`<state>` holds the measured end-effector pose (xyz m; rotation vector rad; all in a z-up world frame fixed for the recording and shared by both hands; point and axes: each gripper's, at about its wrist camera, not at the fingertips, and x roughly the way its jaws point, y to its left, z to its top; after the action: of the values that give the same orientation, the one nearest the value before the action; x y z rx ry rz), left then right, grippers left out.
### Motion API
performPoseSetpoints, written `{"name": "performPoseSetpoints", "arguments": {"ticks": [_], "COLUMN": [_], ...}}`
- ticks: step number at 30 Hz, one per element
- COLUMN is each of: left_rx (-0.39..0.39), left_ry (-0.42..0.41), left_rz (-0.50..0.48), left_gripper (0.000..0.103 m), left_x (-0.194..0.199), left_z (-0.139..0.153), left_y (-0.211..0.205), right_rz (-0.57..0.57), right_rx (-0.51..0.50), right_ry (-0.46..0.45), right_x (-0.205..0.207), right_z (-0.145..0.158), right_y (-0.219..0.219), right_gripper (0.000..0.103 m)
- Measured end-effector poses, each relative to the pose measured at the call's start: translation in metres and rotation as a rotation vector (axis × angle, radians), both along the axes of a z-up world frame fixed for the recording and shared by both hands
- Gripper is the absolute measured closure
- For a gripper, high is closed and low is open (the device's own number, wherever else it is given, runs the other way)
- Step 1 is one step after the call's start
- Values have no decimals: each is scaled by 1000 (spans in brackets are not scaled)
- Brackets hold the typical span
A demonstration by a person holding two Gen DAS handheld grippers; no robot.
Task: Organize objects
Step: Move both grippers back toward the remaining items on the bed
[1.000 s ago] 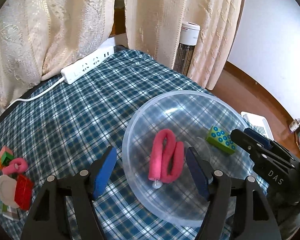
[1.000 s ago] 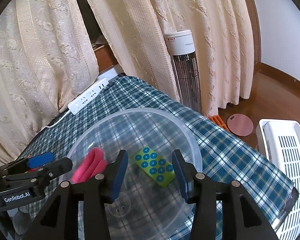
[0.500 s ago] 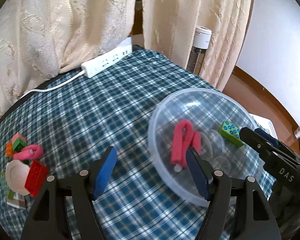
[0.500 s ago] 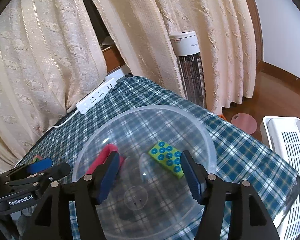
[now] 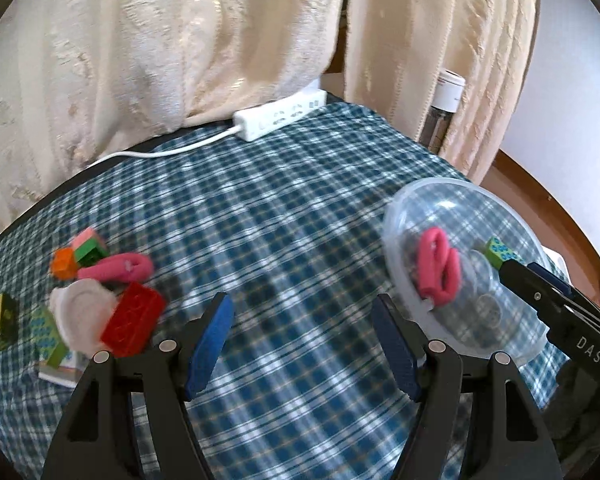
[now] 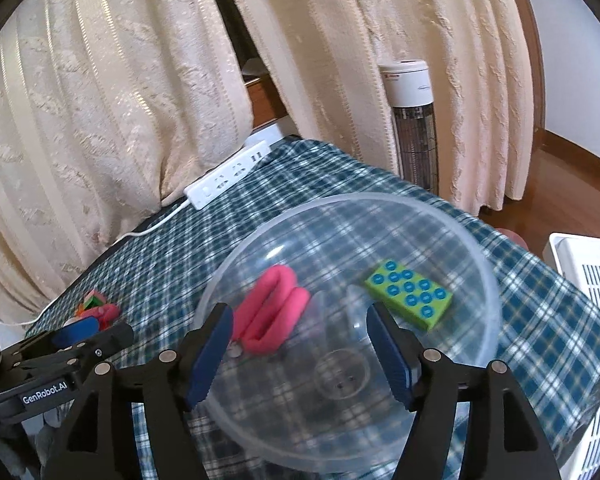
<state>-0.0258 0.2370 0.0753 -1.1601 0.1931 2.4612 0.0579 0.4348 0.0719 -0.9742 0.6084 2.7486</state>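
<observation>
A clear plastic bowl (image 6: pixel 352 320), round and glossy, sits on the plaid cloth of the tabletop (image 5: pixel 284 216); inside it lie a folded pink fuzzy loop (image 6: pixel 272 316) and a green studded block (image 6: pixel 410 294) with blue dots. The right tool (image 6: pixel 300 354) hangs over the bowl's near side, released and holding nothing. The left tool (image 5: pixel 302 346) hovers above bare cloth, likewise spread wide and empty (its blue pads look rubbery). Only the left view shows the loose pile in full: a red brick (image 5: pixel 132 320), a white round disc (image 5: pixel 80 312), a second pink loop (image 5: pixel 118 268), small orange and green blocks (image 5: pixel 78 258), all blurred. The right view glimpses that pile behind the other tool, mostly hidden. A white power strip (image 6: pixel 228 180) lies by the lace curtains (image 6: pixel 120 100).
</observation>
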Motion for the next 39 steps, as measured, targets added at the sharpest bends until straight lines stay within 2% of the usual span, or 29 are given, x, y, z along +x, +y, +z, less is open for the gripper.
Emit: {"name": "performPoseSetpoints", "arguments": {"ticks": [10, 25, 39], "left_rx": [21, 37, 35], "left_ry": [9, -14, -55], "left_rz": [108, 334, 432], "left_gripper": [30, 30, 30], "left_x": [-5, -25, -40], "left_z": [0, -14, -32], "left_y": [-63, -173, -215], "right_rz": [65, 170, 244], "right_rx": [21, 44, 60], "right_ry": [-16, -54, -84], "right_x": [-9, -30, -42], "right_z": [0, -2, -8], "right_y": [-40, -100, -135], "right_gripper": [29, 29, 29]}}
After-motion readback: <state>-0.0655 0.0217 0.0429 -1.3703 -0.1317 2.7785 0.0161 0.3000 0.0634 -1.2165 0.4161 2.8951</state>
